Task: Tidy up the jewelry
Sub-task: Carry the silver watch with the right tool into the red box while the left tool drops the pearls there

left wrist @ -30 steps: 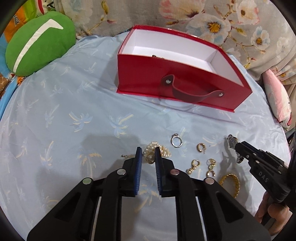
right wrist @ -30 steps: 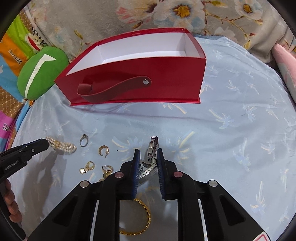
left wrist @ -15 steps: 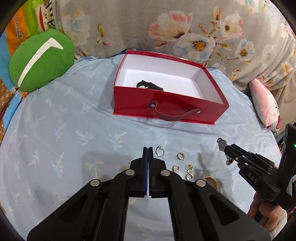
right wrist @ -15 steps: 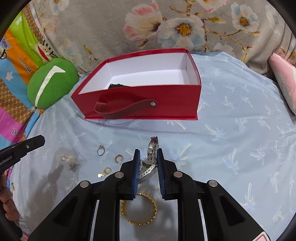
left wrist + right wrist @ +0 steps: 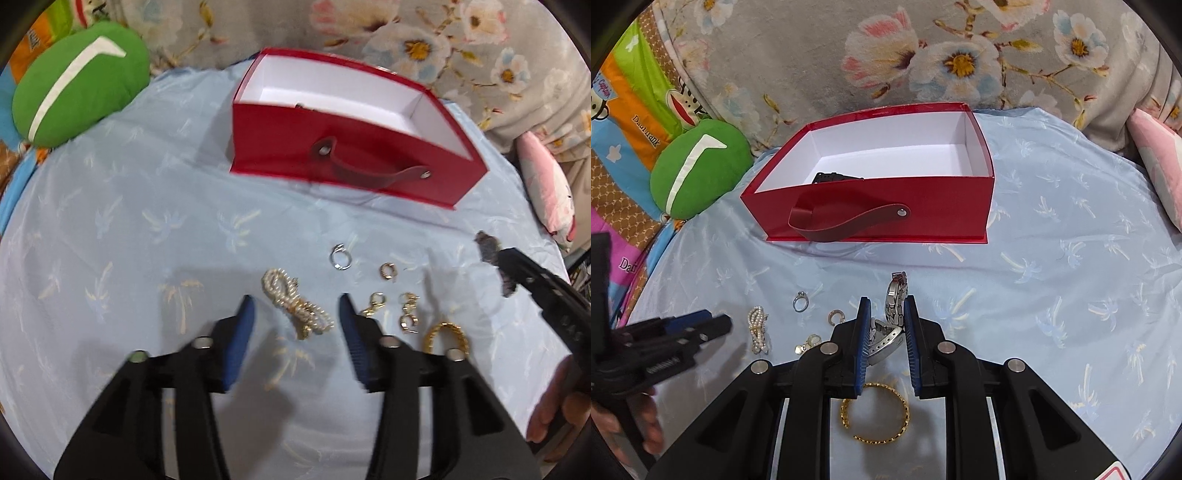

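My left gripper [image 5: 295, 301] hangs low over the light blue cloth with its jaws opening. The pearl bracelet [image 5: 291, 306] lies between its fingertips, and the pads do not touch it. My right gripper [image 5: 886, 301] is shut on a silver watch [image 5: 895, 299] held above the cloth. It also shows at the right in the left wrist view, as the right gripper [image 5: 506, 258]. The red box [image 5: 942, 206] stands open at the back with a dark item [image 5: 831, 178] inside. A silver ring [image 5: 340, 256], gold earrings [image 5: 408, 314] and a gold bangle [image 5: 875, 413] lie on the cloth.
A green cushion [image 5: 77, 81] sits at the back left and a pink cushion [image 5: 546, 192] at the right edge. Floral fabric rises behind the box. A hand [image 5: 646, 424] holds the left gripper at the lower left of the right wrist view.
Half a second ago my left gripper was shut and higher, with nothing visible in it. It has come back down and opened around the pearl bracelet. My right gripper rose with the watch, then stayed.
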Tool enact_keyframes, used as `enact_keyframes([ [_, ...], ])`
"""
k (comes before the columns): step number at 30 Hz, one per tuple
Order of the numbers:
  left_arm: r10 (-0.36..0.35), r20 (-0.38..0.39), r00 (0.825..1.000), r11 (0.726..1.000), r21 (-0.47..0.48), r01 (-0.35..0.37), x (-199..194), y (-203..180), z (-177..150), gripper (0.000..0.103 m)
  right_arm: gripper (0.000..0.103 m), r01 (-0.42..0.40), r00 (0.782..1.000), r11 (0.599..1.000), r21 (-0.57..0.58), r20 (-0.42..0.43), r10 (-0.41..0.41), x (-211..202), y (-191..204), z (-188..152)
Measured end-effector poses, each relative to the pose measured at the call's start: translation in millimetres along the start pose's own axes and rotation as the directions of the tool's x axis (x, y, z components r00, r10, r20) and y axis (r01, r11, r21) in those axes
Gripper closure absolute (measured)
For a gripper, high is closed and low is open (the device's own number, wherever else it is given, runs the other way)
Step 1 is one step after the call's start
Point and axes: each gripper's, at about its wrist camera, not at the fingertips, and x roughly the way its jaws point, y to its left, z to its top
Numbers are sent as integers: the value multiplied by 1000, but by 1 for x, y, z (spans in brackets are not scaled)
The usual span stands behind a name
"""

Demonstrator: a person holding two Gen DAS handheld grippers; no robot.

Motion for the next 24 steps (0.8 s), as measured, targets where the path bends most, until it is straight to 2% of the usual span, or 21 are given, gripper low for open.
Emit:
enact_keyframes([
  [4,8,-36,999,1000,-22,-9,22,2,-3,52,86,-1,1000,1000,-3,-9,1,3,1,-1],
  [8,-20,-67,998,998,-64,16,38,3,-4,51,86,0,1000,1000,-1,-16,0,6,1,-2],
  [10,-22,-68,997,998,-65,17,41,1,-4,57,86,1,1000,1000,0,-20,-1,7,1,-3],
  [11,-20,-73,997,998,-59,16,42,-1,-4,70,86,1,1000,1000,1,-21,-1,7,0,-3],
  [12,-18,-81,997,998,-55,14,43,-2,-4,77,86,2,1000,1000,2,-22,-2,7,0,-3],
  [14,-5,-80,997,999,-44,2,44,-3,-5,81,86,3,1000,1000,4,-24,-3,8,-1,-3],
  [17,-23,-80,997,998,-57,19,42,0,-6,84,86,2,1000,1000,8,-26,-1,9,-2,-3],
  [19,-39,-66,997,998,-61,35,35,3,-5,91,86,1,1000,1000,8,-23,0,9,-2,-3],
  [24,-45,11,999,998,-36,46,3,4,2,91,86,-7,1000,1000,7,-6,7,5,0,-1],
])
